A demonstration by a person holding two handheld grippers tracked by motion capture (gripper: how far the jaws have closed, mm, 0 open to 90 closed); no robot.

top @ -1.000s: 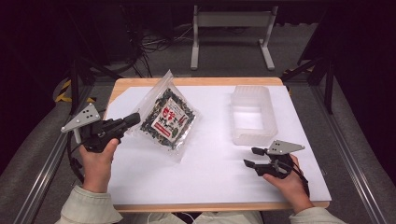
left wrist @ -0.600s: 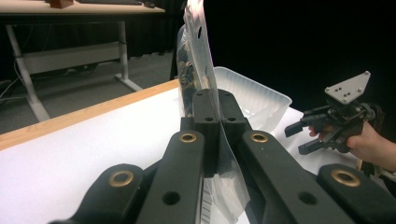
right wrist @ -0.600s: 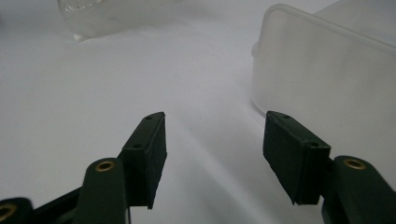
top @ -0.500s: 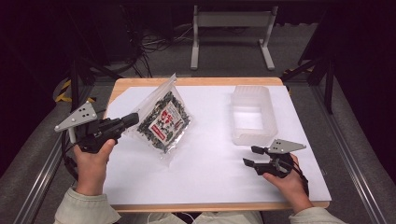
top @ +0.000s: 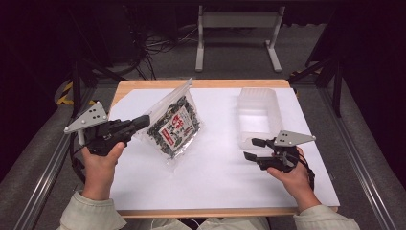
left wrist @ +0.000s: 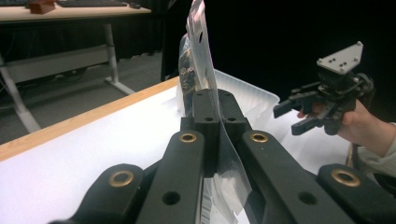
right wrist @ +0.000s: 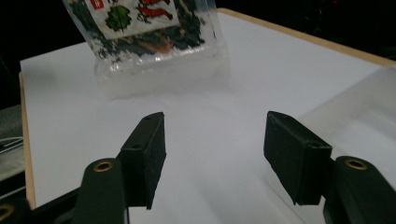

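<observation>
Bag [top: 173, 125] now tipped up off table [top: 215, 167], pinched at left edge by left gripper [top: 141, 121]; right gripper [top: 253, 149] spread, near tub [top: 258, 115], likely destination.

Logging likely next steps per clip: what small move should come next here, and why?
Probably carry the bag right, toward the clear bin. The left gripper is shut on the bag's edge and holds it tilted up off the white table, while the right gripper waits open beside the bin, holding nothing.
</observation>
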